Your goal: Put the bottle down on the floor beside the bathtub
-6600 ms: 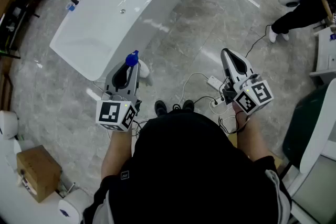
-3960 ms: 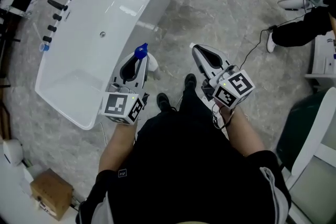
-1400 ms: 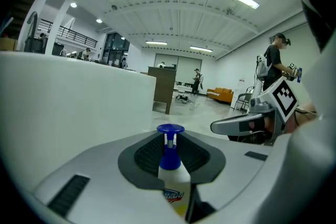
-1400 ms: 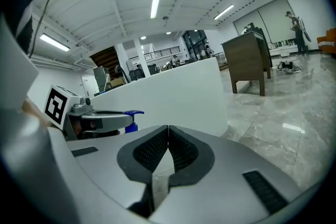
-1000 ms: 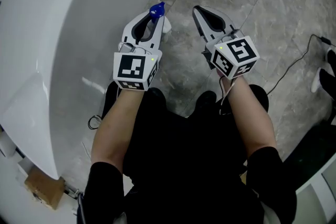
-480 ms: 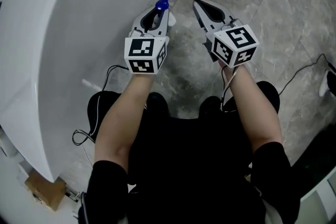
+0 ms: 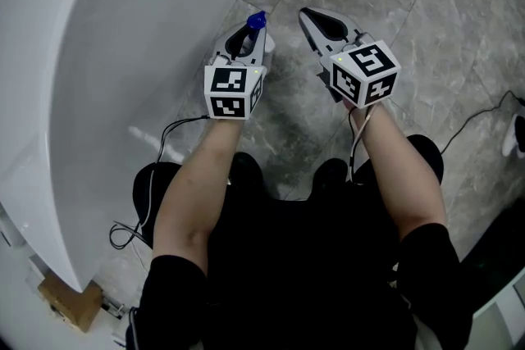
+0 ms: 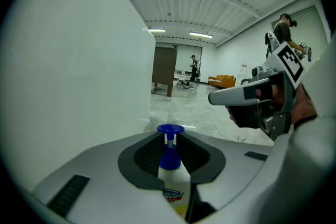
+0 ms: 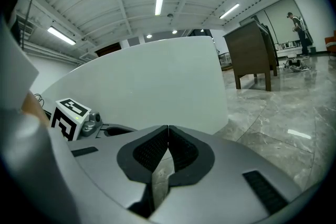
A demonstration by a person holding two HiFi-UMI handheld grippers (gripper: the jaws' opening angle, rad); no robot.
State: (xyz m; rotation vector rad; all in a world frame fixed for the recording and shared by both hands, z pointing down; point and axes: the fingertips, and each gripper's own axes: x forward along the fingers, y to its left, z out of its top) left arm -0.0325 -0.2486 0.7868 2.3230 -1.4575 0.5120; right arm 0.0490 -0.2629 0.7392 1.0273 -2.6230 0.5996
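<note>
A white bottle [image 8: 174, 186] with a blue pull cap [image 7: 256, 19] stands upright between the jaws of my left gripper [image 7: 246, 41], which is shut on its neck and shoulder. In the head view it hangs close beside the outer wall of the white bathtub [image 7: 107, 70], above the grey marble floor [image 7: 394, 4]. My right gripper [image 7: 310, 18] is just to the right of it, shut with nothing held; its pads [image 9: 169, 148] meet in the right gripper view. The bottle's lower body is hidden by the jaws.
The bathtub wall [image 8: 73, 71] fills the left of the left gripper view. A black cable [image 7: 143, 209] lies on the floor by my left foot. A cardboard box [image 7: 61, 299] sits at the lower left. Another person [image 8: 286, 29] stands far off.
Both grippers have sunk toward the floor and drawn nearer to me in the head view. The left one still carries the bottle. Before that I walked up alongside the tub.
</note>
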